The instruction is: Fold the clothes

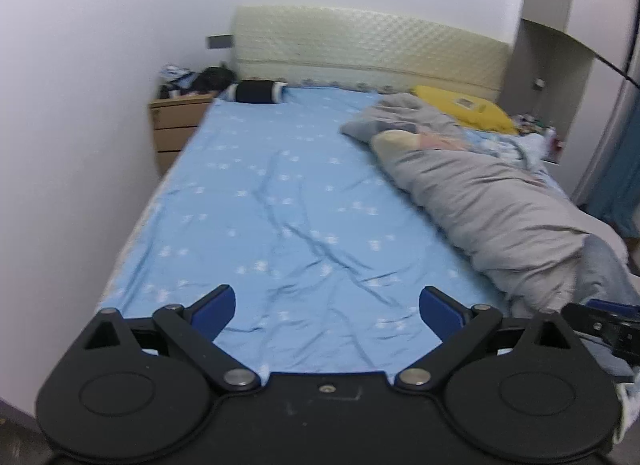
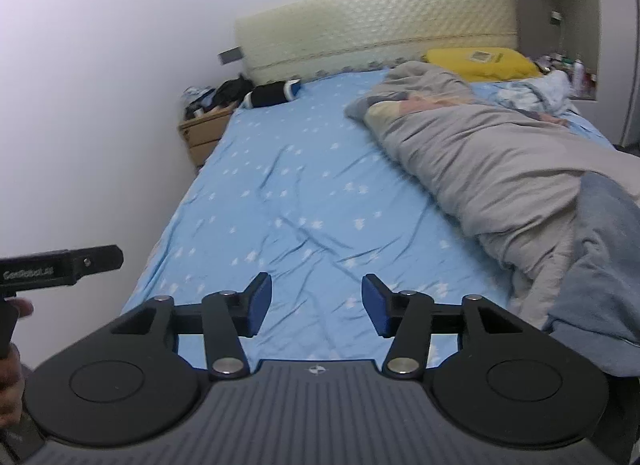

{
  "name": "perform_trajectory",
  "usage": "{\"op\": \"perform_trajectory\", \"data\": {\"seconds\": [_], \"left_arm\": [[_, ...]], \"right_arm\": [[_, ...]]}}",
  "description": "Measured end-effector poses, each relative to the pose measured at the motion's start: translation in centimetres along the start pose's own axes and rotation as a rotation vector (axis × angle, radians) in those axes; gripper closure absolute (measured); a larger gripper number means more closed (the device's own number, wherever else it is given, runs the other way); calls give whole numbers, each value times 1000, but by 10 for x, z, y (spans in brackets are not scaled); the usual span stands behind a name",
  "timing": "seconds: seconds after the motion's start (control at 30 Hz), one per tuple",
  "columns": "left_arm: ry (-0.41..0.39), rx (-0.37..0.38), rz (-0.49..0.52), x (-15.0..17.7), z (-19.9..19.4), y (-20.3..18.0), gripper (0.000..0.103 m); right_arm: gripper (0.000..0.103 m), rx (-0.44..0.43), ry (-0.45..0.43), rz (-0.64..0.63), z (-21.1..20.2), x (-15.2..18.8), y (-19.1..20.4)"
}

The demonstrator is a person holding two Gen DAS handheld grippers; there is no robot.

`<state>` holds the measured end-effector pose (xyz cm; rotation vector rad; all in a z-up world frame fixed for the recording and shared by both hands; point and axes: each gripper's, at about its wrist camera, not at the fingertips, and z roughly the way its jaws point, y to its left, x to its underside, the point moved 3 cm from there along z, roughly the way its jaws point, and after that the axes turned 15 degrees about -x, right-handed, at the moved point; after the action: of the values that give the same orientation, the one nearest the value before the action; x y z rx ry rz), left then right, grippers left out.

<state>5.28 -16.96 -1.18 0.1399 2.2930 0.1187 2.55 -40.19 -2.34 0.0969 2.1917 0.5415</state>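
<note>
A blue-grey garment (image 2: pixel 600 265) lies crumpled at the foot of the bed's right side, against a long bunched grey duvet (image 2: pixel 500 169). We hold our right gripper (image 2: pixel 317 307) above the light blue star-print sheet (image 2: pixel 288 193), fingers moderately apart and empty. Our left gripper (image 1: pixel 327 311) hovers alongside, spread wide, holding nothing. A yellow pillow (image 2: pixel 480 63) rests by the headboard (image 2: pixel 372 21).
</note>
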Motion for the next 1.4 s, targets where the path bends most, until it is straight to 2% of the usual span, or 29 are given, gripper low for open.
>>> {"op": "perform_trajectory", "data": {"seconds": [0.13,0.27,0.37,0.57,0.63,0.7,0.8,1.07,1.4], "left_arm": [[3,-43,-29,7,-11,19,4],[35,-25,-55,13,-13,34,3],[26,-23,-42,11,-14,46,3],[-13,-68,-26,3,-13,76,2],[-26,-112,2,2,-12,83,2],[-34,-137,36,3,-12,87,2],[-33,-124,47,4,-10,94,2],[-28,-99,8,1,-3,112,2],[-9,-84,4,0,3,108,2]], "right_arm": [[39,-25,8,-15,-2,10,25],[35,-12,7,-43,4,14,44],[34,-18,2,-80,11,16,65],[23,3,-13,-66,26,18,97],[14,13,-11,-70,32,19,107],[11,12,-10,-63,35,20,114],[4,28,-25,-55,36,19,121],[1,77,-13,-79,45,19,131],[1,118,2,-67,52,18,125]]}}
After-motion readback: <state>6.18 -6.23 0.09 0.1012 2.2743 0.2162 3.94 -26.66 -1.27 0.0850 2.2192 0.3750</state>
